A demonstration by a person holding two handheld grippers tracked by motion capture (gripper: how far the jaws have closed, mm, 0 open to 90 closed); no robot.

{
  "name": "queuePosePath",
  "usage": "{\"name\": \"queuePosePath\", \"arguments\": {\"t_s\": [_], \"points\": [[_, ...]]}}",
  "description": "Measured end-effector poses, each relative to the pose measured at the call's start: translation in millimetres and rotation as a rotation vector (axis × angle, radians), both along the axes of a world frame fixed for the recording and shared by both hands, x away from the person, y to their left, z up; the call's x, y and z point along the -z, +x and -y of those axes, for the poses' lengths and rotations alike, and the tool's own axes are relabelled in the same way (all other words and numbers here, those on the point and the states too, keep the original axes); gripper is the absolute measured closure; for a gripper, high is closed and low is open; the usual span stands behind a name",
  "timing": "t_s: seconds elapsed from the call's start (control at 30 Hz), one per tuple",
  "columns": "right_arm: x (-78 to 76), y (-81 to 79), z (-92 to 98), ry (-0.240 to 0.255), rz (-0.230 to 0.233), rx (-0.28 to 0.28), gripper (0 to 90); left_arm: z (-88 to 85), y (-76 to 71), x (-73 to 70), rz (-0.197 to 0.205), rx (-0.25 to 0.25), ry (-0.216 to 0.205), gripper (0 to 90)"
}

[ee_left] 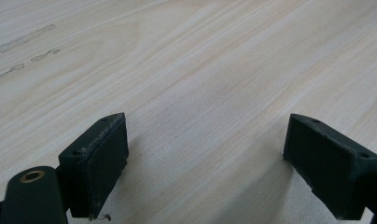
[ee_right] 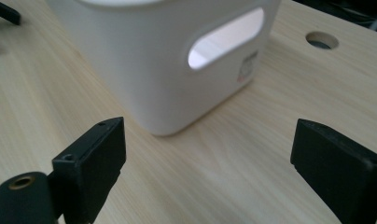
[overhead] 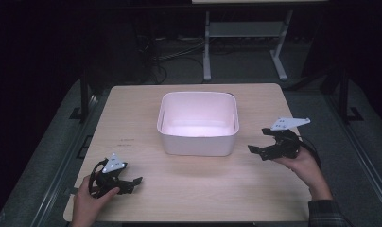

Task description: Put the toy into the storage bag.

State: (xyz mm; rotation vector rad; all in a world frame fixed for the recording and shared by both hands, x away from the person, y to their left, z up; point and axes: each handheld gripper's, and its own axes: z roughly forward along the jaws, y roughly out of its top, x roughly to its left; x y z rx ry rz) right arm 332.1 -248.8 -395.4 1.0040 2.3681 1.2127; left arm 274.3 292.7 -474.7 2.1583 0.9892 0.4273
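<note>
A white plastic bin (overhead: 198,124) with cut-out handles stands in the middle of the light wooden table (overhead: 132,118); its inside looks empty. My left gripper (overhead: 134,183) rests low near the table's front left corner, open, with bare wood between its jaws (ee_left: 205,154). My right gripper (overhead: 256,143) hovers to the right of the bin, open and empty, pointing toward the bin's near right corner. In the right gripper view the white bin (ee_right: 168,70) stands just beyond the gripper (ee_right: 207,163), its handle slot facing me.
A round cable hole (ee_right: 322,40) is cut in the table behind the bin. A desk frame (overhead: 246,42) and cables stand on the dark floor beyond the far edge. Bare table lies between the two grippers in front of the bin.
</note>
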Motion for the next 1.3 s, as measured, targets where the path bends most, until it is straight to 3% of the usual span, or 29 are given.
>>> {"name": "queuePosePath", "arguments": {"t_s": [0.3,0.63,0.93,1.3], "points": [[31.8,-19.5,10.6,-0.007,-0.01,0.106,9.9,-0.2,0.1,0.1,0.001,0.002,0.003,13.1],[55.2,-43.4,16.1,-0.044,-0.015,0.194,10.1,0.1,0.0,0.3,0.003,0.0,-0.002,13.1],[69.9,-59.1,18.8,-0.076,-0.027,0.22,10.1,0.1,0.0,0.3,0.003,-0.001,-0.001,13.2],[79.3,-63.4,19.2,-0.099,-0.048,0.234,10.1,0.1,0.0,0.3,0.003,-0.001,-0.002,13.1]]}}
